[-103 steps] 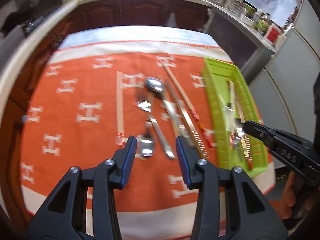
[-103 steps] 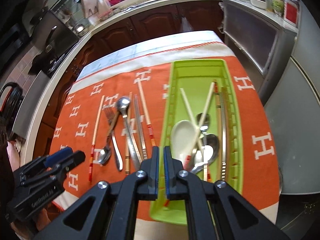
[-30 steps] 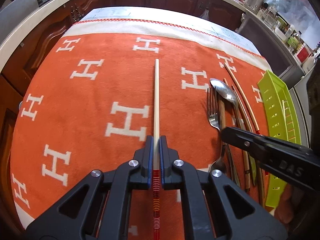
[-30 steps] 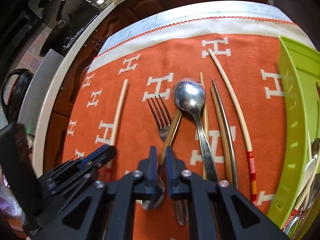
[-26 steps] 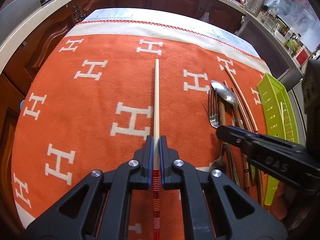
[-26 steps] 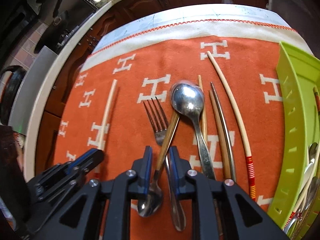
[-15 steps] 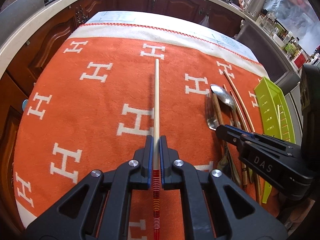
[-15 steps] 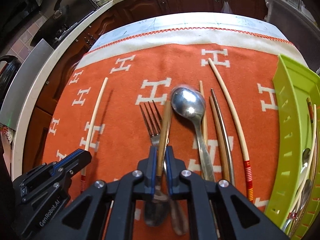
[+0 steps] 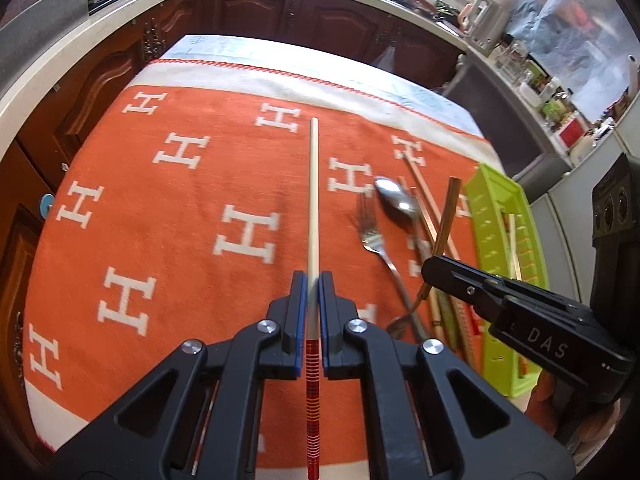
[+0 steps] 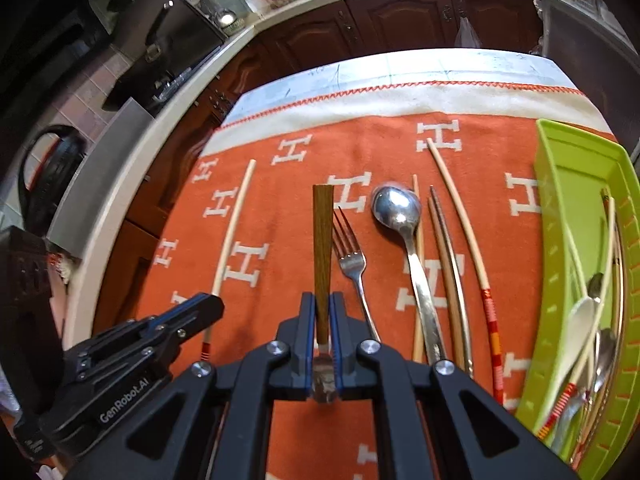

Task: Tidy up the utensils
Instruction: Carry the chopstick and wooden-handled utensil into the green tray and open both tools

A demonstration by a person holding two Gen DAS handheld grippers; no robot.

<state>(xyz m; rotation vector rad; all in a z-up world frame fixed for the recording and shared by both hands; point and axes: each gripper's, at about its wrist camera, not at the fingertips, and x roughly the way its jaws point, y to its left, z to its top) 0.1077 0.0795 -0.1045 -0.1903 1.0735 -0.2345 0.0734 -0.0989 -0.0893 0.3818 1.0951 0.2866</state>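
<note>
My left tool was clamped on a pale chopstick, my right tool on a wood-handled spoon, both pointing away from me. The green tray lay rightward, nearer my right hand, its length parallel.

In my right wrist view, the fork lies at the centre on the cloth, the spoon just right of it. The tray stands at the right edge, with utensils in it. A chopstick is at the left.
</note>
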